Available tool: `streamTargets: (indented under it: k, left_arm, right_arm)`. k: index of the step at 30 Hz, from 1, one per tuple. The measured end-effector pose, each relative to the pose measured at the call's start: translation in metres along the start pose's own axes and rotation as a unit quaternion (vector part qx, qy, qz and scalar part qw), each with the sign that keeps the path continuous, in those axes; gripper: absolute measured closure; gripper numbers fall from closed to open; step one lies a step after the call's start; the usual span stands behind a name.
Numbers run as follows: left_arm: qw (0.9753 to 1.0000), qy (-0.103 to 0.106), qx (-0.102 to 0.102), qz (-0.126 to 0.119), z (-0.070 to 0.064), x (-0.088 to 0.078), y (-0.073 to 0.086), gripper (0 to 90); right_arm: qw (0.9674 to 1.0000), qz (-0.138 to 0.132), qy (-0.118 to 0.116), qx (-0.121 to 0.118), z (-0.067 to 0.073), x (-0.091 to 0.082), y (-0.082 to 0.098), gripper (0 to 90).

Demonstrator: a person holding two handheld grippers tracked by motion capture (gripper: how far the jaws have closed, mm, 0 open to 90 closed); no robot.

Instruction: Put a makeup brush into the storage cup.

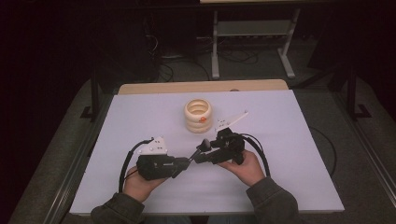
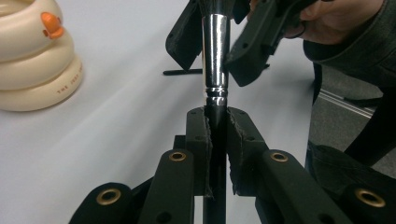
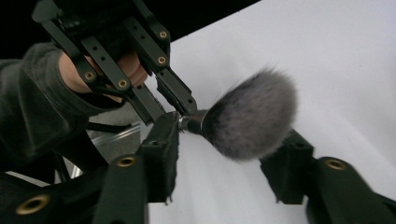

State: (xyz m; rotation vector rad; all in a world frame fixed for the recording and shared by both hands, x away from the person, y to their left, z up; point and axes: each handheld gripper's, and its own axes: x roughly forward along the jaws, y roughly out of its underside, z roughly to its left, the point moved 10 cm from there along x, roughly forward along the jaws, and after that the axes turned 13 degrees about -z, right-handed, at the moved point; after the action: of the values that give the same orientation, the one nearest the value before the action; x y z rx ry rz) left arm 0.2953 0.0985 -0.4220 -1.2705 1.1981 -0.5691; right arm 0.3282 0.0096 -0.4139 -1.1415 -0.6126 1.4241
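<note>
So, makeup brush (image 2: 215, 60) held up off the table between the two grippers, near the front middle of the white table (image 1: 289, 154); black handle, chrome ferrule, fluffy grey bristle head (image 3: 252, 119); left gripper (image 2: 217, 128) clenched tight on the black handle just below the ferrule, pads pressed against it on both sides, handle running down between the jaws; right gripper (image 3: 224, 163) part open around the bristle end, jaws either side of the head; one pad sits right by the ferrule, whether it touches I cannot tell; the other pad stands off below the bristles; no firm grip there; in the high view left gripper (image 1: 184, 163) and right gripper (image 1: 198, 151) meet tip to tip with the brush between them, a hand under each; long axis of the brush runs from the left gripper's jaws straight toward the right gripper, bristles pointing away from the left hand, up and to the right in the high view; cream stacked-ring holder (image 1: 198, 115) with an orange mark stands upright farther back on the table, well apart from the brush; white sheet over a wooden tabletop, wood edge visible at the back; room dark; grey floor; a metal table frame and cables behind.
</note>
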Motion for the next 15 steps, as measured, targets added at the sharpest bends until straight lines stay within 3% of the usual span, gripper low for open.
streamTargets:
  k: [2, 6, 9, 11, 15]
  left_arm:
    - [1.0, 0.001, -0.001, 0.0, -0.0009, 0.0007, 0.0002, 79.7]
    - [1.0, 0.003, -0.001, -0.001, -0.0014, 0.0021, 0.0005, 79.7]
    - [1.0, 0.008, -0.003, -0.004, -0.0023, 0.0042, 0.0006, 79.7]
    - [1.0, 0.007, -0.002, -0.004, -0.0032, 0.0053, 0.0011, 79.7]
    - [0.9999, 0.009, 0.006, 0.003, -0.0047, 0.0087, 0.0031, 79.9]
  right_arm:
    - [1.0, -0.002, -0.003, 0.0, 0.0, -0.0001, -0.0007, 52.8]
    - [0.9997, -0.006, -0.024, 0.007, 0.0038, 0.0002, -0.0013, 64.2]
    - [0.9996, -0.004, -0.025, 0.01, 0.0056, 0.0007, -0.0008, 67.8]
    - [0.9989, -0.008, -0.042, 0.019, 0.0073, 0.0002, -0.002, 72.6]
    - [0.998, -0.006, -0.052, 0.036, 0.0098, 0.0003, -0.0027, 76.6]
